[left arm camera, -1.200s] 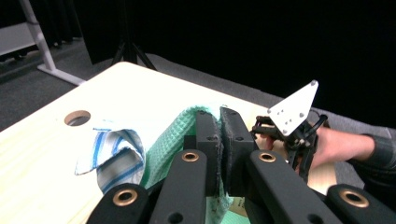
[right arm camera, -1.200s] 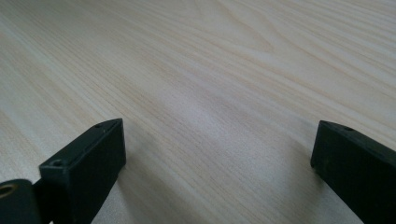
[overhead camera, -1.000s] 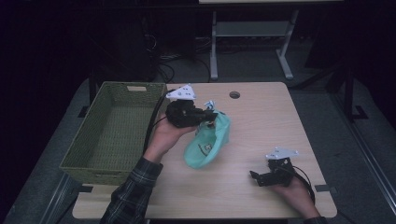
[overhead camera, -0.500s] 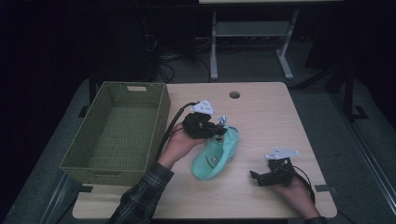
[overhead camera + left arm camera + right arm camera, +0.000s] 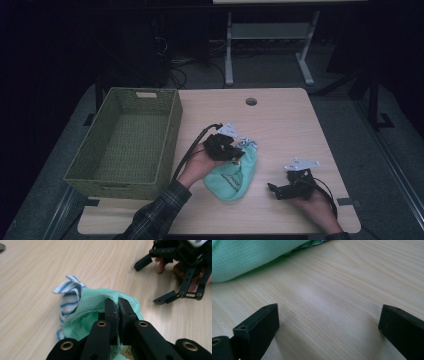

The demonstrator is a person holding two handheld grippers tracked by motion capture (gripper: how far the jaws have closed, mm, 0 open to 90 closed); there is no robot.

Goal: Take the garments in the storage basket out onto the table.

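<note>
Woven green basket (image 5: 125, 145) empty at table's left. Left gripper (image 5: 117, 305) jaws pinched tight on mint-green mesh garment (image 5: 232, 172), bunched mid-table with a blue-striped white cloth (image 5: 71, 293). Soft, light, limp; likely drapes when lifted, so grab a thick fold. Right gripper (image 5: 280, 190) jaws wide apart, empty, resting near garment.

Left gripper (image 5: 117, 308): black, flat jaw bars with brass-ringed pivot holes behind the fingertips; grey three-cornered plate on top, black cable trailing back. Right gripper (image 5: 328, 322): black, blocky square fingertips, small screw holes. Left sleeve (image 5: 155, 212): dark plaid.
</note>
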